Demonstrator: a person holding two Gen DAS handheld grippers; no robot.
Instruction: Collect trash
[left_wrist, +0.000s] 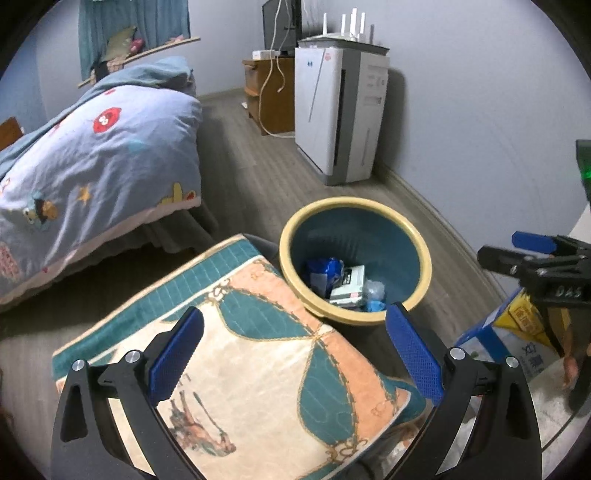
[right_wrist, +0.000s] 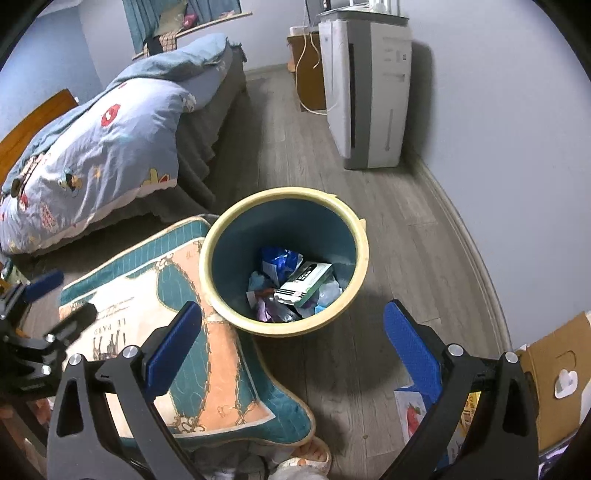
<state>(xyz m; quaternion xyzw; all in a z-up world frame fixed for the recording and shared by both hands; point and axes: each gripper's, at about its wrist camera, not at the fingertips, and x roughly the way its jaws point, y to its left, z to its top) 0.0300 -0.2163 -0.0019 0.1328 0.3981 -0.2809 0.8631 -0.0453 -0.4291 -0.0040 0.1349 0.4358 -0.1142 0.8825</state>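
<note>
A round bin with a cream rim (left_wrist: 421, 258) (right_wrist: 360, 254) and teal inside stands on the wooden floor. It holds trash: a blue wrapper (left_wrist: 325, 271) (right_wrist: 280, 260), a white and green box (left_wrist: 349, 286) (right_wrist: 304, 282) and crumpled bits. My left gripper (left_wrist: 295, 354) is open and empty above a patterned cushion, short of the bin. My right gripper (right_wrist: 293, 343) is open and empty, just above the bin's near rim. The right gripper also shows at the right edge of the left wrist view (left_wrist: 532, 254). The left gripper shows at the left edge of the right wrist view (right_wrist: 55, 299).
A teal, peach and cream cushion (left_wrist: 240, 350) (right_wrist: 192, 332) lies left of the bin. A bed with a blue quilt (left_wrist: 92, 155) (right_wrist: 92, 140) is at the left. A white air purifier (left_wrist: 340, 110) (right_wrist: 365, 88) stands by the wall. Cartons (left_wrist: 517, 332) and a cardboard box (right_wrist: 554, 373) are at the right.
</note>
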